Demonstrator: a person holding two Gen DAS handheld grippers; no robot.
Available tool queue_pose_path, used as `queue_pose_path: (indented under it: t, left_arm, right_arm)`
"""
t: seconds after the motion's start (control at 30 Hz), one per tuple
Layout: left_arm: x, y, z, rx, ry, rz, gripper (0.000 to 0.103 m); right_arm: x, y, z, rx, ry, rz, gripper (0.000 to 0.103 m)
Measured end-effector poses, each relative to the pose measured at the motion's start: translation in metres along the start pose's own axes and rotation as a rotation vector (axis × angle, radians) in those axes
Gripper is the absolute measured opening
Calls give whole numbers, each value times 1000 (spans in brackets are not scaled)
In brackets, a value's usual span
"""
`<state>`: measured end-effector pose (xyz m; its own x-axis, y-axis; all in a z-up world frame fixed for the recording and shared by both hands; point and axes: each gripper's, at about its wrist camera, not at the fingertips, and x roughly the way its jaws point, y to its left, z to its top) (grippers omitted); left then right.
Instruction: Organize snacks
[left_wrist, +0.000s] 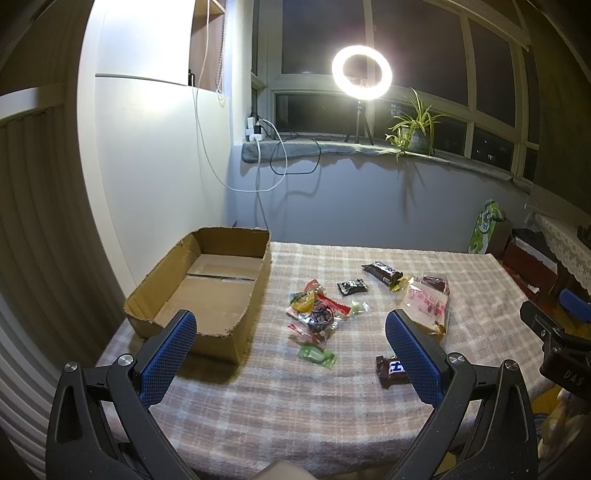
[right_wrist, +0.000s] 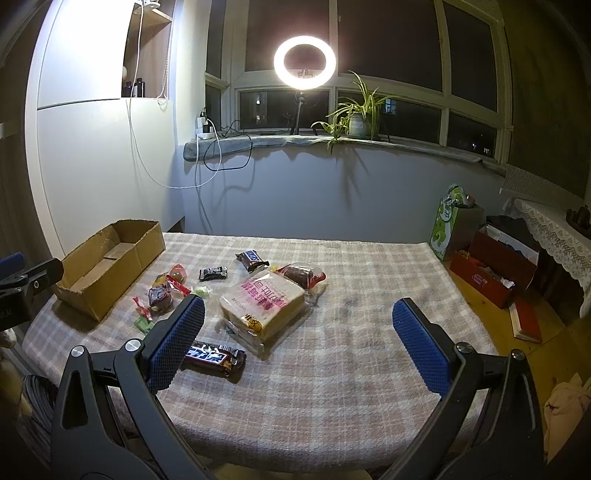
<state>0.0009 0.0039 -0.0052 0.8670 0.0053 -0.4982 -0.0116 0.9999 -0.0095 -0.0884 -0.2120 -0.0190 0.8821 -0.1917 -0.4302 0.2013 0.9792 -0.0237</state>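
Note:
An empty cardboard box (left_wrist: 207, 288) (right_wrist: 107, 266) stands at the table's left. Snacks lie loose on the checked cloth: a bagged sliced bread (right_wrist: 262, 308) (left_wrist: 428, 304), a near Snickers bar (right_wrist: 212, 356) (left_wrist: 391, 371), a far Snickers bar (right_wrist: 251, 258) (left_wrist: 382, 271), a small black packet (right_wrist: 213, 273) (left_wrist: 352, 287), a pile of candies (left_wrist: 316, 314) (right_wrist: 160, 293) and a green packet (left_wrist: 317, 355). My left gripper (left_wrist: 291, 321) is open and empty above the near table edge. My right gripper (right_wrist: 299, 310) is open and empty, right of the bread.
A checked cloth (right_wrist: 332, 369) covers the table. A ring light (right_wrist: 304, 62) and a potted plant (right_wrist: 360, 118) stand on the windowsill. A green bag (right_wrist: 448, 225) and a red box (right_wrist: 491, 271) sit on the floor at the right.

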Motion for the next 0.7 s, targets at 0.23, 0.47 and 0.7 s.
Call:
queue_pose_path:
  t: [0.23,0.47,0.7]
  left_arm:
    - [-2,-2,1,1,-1,-4,102]
    - [-2,-2,1,0,-2,-5,102]
    - [-2,-3,1,2,0,-6,102]
  right_arm:
    - [0,0,0,-2,3,2,103]
    - [0,0,0,-3,5,3,103]
    - [0,0,0,-3,7,3,103]
